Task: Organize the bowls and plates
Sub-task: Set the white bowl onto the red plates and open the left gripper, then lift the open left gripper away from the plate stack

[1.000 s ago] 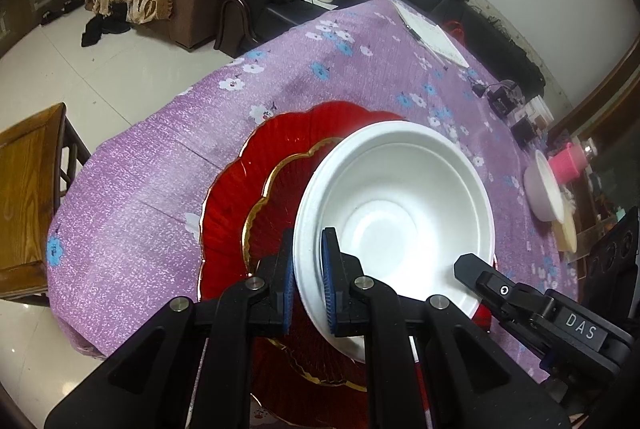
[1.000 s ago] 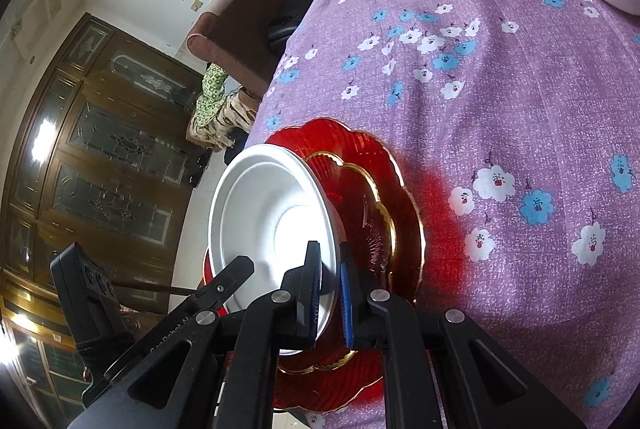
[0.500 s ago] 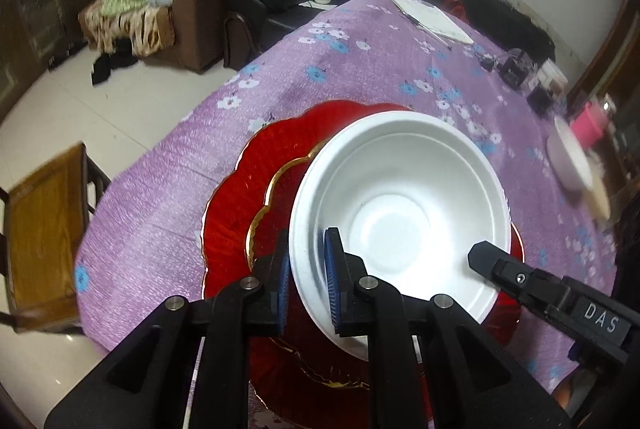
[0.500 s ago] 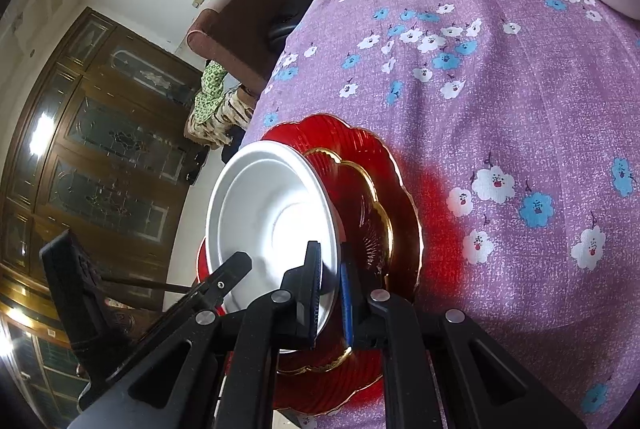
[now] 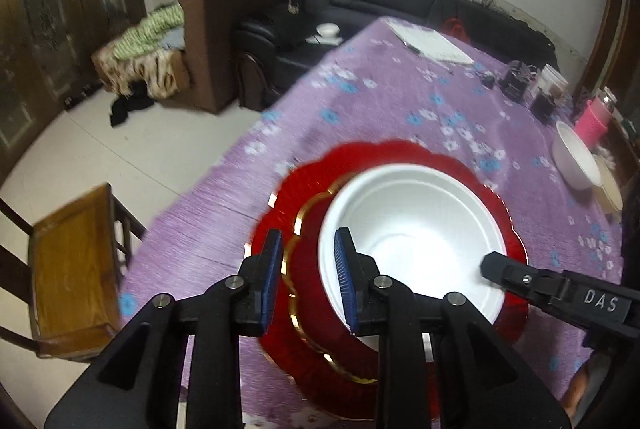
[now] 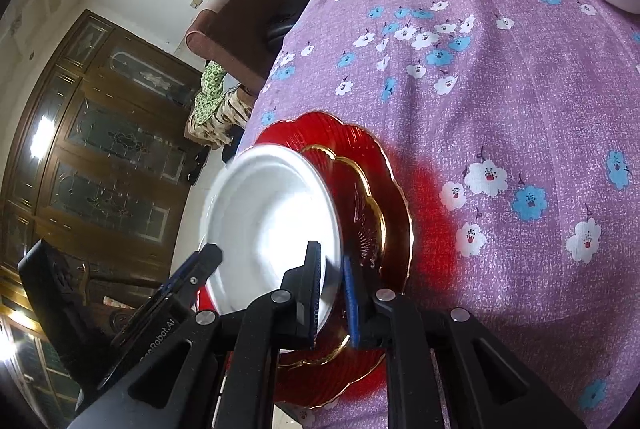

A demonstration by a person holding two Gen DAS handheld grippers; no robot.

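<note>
Now that the left gripper (image 5: 306,275) has let go of the white bowl (image 5: 416,229) — jaws opening, rim free — the right gripper (image 6: 332,291) loosens too; bowl stacked on the red plates (image 6: 376,181)

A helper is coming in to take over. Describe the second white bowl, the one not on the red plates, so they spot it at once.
Start at the purple flowered tablecloth. Go past the red plates stacked at the near end to the far right edge, beside a pink container. The white bowl there sits directly on the cloth, unlike the stacked bowl.
</note>
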